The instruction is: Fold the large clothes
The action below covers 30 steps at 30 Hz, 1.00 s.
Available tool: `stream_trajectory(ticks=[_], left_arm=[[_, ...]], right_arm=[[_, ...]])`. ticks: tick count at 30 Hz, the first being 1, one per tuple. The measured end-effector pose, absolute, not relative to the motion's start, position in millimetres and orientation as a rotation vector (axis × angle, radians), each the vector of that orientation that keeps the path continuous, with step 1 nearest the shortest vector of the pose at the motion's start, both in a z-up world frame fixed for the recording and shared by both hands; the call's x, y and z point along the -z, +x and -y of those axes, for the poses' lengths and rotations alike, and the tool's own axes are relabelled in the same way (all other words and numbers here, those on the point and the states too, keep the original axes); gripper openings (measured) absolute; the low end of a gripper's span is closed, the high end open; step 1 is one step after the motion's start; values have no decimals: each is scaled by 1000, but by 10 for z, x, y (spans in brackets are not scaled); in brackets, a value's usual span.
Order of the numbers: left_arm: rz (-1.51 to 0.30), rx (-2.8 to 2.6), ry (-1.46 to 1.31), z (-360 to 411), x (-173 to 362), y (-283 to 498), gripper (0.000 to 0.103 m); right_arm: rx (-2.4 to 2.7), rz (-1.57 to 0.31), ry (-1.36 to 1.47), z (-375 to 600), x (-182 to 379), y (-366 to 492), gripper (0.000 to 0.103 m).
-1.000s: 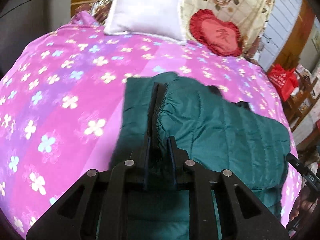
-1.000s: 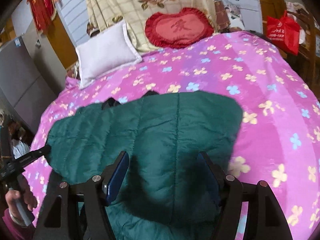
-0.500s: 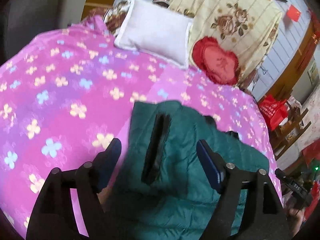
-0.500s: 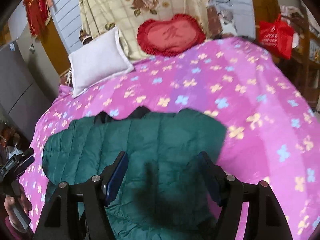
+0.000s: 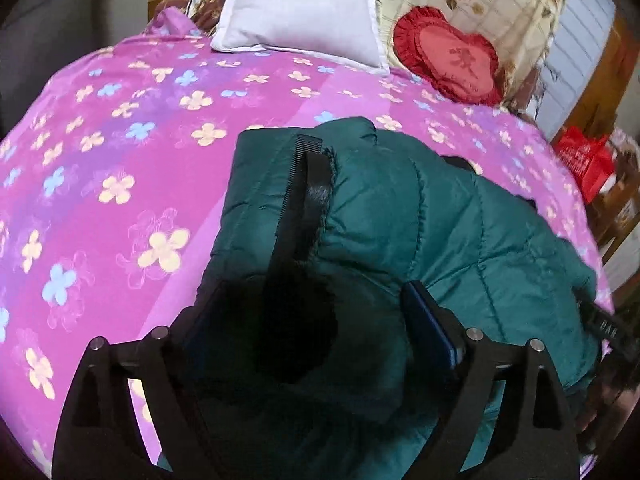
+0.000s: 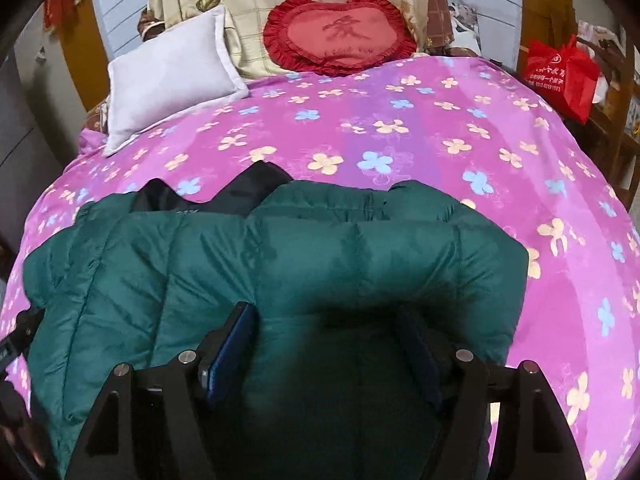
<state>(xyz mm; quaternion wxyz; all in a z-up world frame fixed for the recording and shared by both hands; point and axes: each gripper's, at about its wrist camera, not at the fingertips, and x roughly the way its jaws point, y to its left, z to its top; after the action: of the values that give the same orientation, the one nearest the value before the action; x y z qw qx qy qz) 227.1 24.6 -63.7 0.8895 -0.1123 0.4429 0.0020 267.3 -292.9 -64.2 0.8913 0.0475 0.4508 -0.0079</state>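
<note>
A dark green padded jacket [image 5: 420, 220] lies folded on the pink flowered bed sheet [image 5: 120, 140]. Its black front strip [image 5: 308, 200] runs along the folded edge on the left. My left gripper [image 5: 312, 300] hangs over that edge, jaws opening wide, and the pads do not press on the cloth. The right wrist view shows the jacket [image 6: 320, 248] from its other end, with black lining peeping out at the far side. My right gripper [image 6: 324, 312] is open just above the puffy cloth, which bulges up between its fingers.
A white pillow [image 6: 168, 76] and a red heart cushion [image 6: 340, 36] lean at the head of the bed, before a floral blanket. A red bag [image 6: 560, 76] hangs on wooden furniture beside the bed. Bare sheet [image 6: 440, 140] lies beyond the jacket.
My left gripper was shut on the jacket's black front edge; it has let go and opened wide. The edge now rests on the jacket. Both grippers have sunk closer to the cloth.
</note>
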Motion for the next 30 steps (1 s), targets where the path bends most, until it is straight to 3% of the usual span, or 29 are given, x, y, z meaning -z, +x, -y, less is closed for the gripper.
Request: stream_trajectory(ticks=[9,16,25,30], left_arm=[[-921,-1,-224,-266,664,2281,89],[-920,0,-216,-257,669,2286,91],[-924,-17,-192,-227,681,2345,94],[-913,-22,-183,-202,706,2366,98]], right_arm=[[-82,-868,29,2694,157,2168,71],[-53,-920,-142,2530,624,2098,73],[-40,-871,-117,2669,307,1884,73],[-7,-947,-94,2818,604,2041,78]])
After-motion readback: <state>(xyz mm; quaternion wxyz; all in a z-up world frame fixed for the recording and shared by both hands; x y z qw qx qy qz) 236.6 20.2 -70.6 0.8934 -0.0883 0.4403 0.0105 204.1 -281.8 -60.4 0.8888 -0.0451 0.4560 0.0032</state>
